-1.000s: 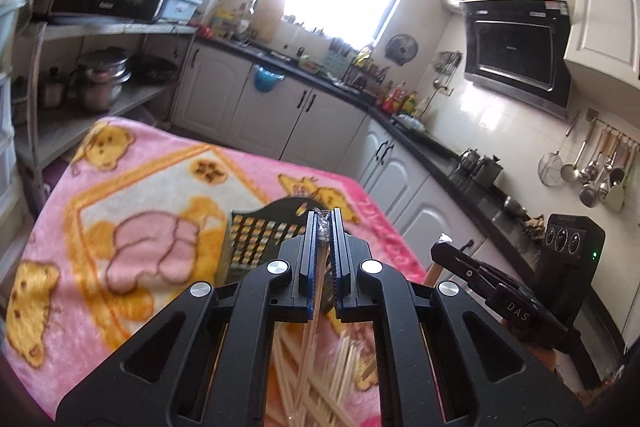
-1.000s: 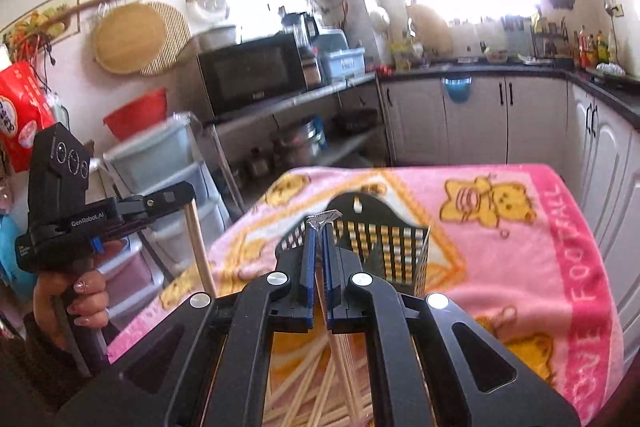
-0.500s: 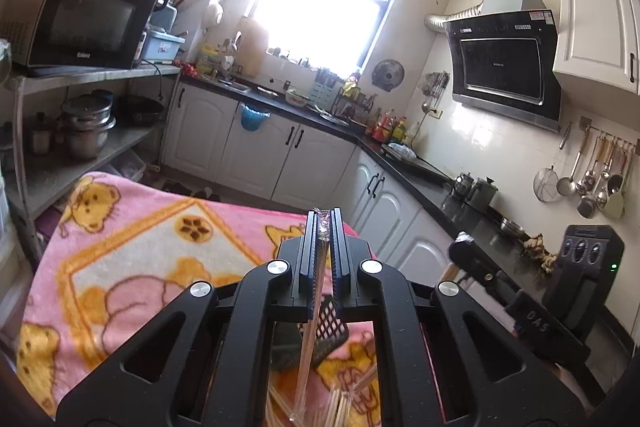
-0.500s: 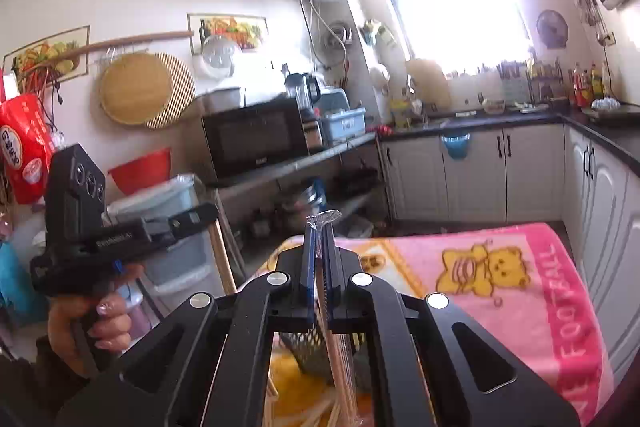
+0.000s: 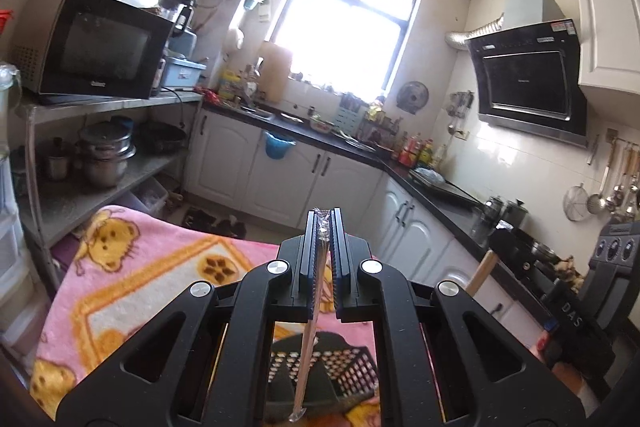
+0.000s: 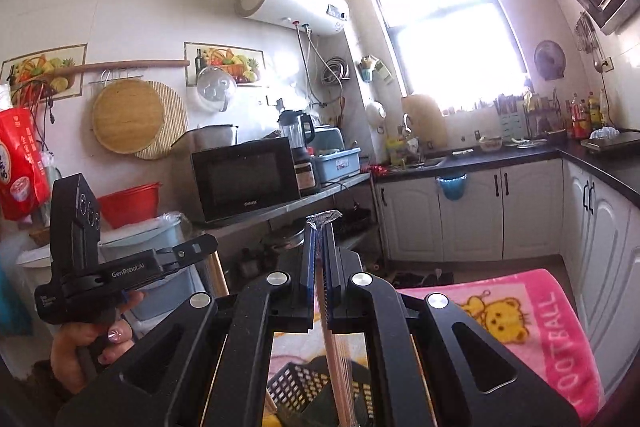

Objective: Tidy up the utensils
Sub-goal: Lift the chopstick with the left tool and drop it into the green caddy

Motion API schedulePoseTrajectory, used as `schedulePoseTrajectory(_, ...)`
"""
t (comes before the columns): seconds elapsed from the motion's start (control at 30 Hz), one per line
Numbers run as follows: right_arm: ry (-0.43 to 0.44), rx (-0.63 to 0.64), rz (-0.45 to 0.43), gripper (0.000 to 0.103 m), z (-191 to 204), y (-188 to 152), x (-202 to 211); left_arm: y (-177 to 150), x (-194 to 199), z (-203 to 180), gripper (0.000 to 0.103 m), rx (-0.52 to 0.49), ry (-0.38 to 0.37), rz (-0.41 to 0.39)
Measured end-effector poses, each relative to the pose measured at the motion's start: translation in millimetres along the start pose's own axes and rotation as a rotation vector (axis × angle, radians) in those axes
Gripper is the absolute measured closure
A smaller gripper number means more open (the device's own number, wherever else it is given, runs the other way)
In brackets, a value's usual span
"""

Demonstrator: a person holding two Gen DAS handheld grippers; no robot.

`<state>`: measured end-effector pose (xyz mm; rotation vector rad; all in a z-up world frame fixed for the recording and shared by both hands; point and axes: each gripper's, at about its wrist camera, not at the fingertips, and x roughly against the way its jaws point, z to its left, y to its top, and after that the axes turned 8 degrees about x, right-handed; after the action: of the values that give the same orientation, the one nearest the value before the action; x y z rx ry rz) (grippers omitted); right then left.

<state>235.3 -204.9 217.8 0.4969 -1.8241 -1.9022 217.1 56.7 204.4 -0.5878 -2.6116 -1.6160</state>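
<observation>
The pink blanket (image 5: pixel 132 291) with yellow bears spreads below and beyond both pairs of fingers, much of it hidden behind the black gripper bodies; at its right edge in the right wrist view the pink border reads "FOOTBALL", with earlier letters cut off. The black slotted basket (image 5: pixel 344 371) lies on the blanket beneath the fingers of each gripper, seen only in patches through the frame openings, so its full outline cannot be made out.

The left gripper (image 5: pixel 323 255) is clenched on a pair of chopsticks in a clear plastic wrapper (image 5: pixel 310 327). The pale wooden sticks run from between the blue-padded fingers down toward the basket, the crimped wrapper end poking out past the fingertips and the lower end hanging just above the basket. Seen from the right wrist view, this gripper's side carries "GenRobot.AI", and a hand (image 6: pixel 86 347) with painted nails grips its handle.

The right gripper (image 6: pixel 318 259) likewise grasps a wrapped chopstick pair (image 6: pixel 338 359), the crinkled plastic tip jutting beyond the fingertips, the sticks slanting down over the basket with the lower end cut off by the frame. Its body shows "DAS" in the left wrist view.
</observation>
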Motion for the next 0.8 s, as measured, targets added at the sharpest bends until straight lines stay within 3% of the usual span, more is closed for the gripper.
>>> schedulePoseTrajectory(0.3,-0.057,0.024,0.002,0.099,-6,-27,-18,-15,-21,10,0.1,-0.008,0.045,-0.019)
schedulePoseTrajectory(0.8,-0.098,-0.017,0.062,0.099,-15,-70,-34,-55,-52,27,0.099,-0.01,0.073,0.06)
